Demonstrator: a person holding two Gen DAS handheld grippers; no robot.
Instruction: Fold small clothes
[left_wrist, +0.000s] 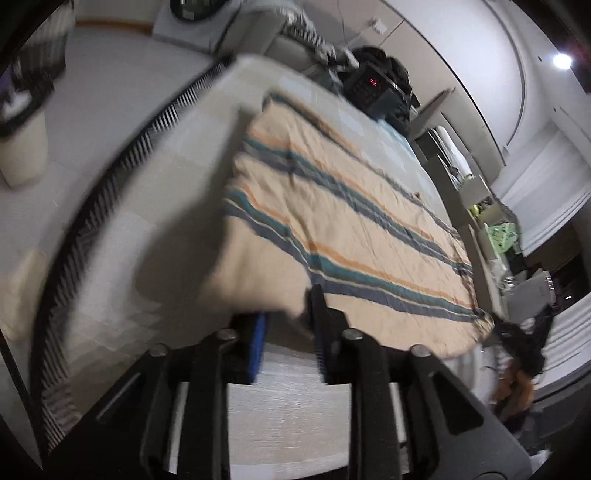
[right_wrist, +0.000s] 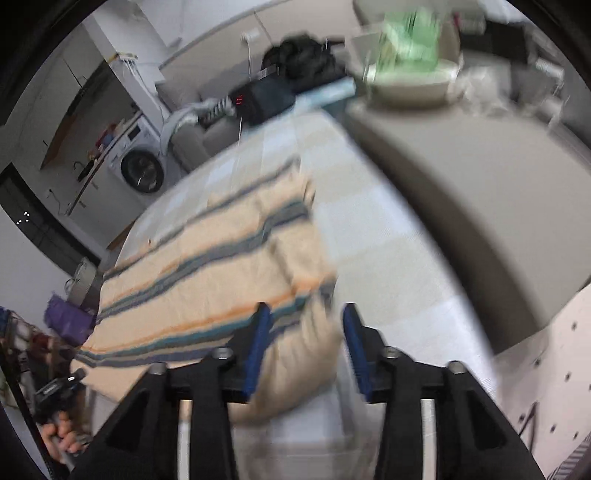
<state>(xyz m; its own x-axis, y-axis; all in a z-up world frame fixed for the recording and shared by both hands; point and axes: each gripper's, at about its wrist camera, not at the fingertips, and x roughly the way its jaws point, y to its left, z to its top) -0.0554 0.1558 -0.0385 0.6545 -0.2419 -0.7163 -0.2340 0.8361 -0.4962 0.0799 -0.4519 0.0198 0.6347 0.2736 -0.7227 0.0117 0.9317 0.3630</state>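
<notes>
Right now the beige cotton garment with teal, navy and orange stripes (left_wrist: 332, 206) lies spread on the pale checked table cover (left_wrist: 155, 192). At six o'clock, the left gripper (left_wrist: 288, 332) stands partly open, cloth corner loose between its jaws. Likewise the right gripper (right_wrist: 306, 350) gapes wider around its corner (right_wrist: 303, 369), pads clear.

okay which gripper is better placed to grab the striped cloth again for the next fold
Probably the right. A corner of the striped cloth lies loose between the right gripper pads, which stand apart. The left gripper is open too, but the cloth's edge seems to touch only one of its pads. Blur makes this uncertain.
</notes>
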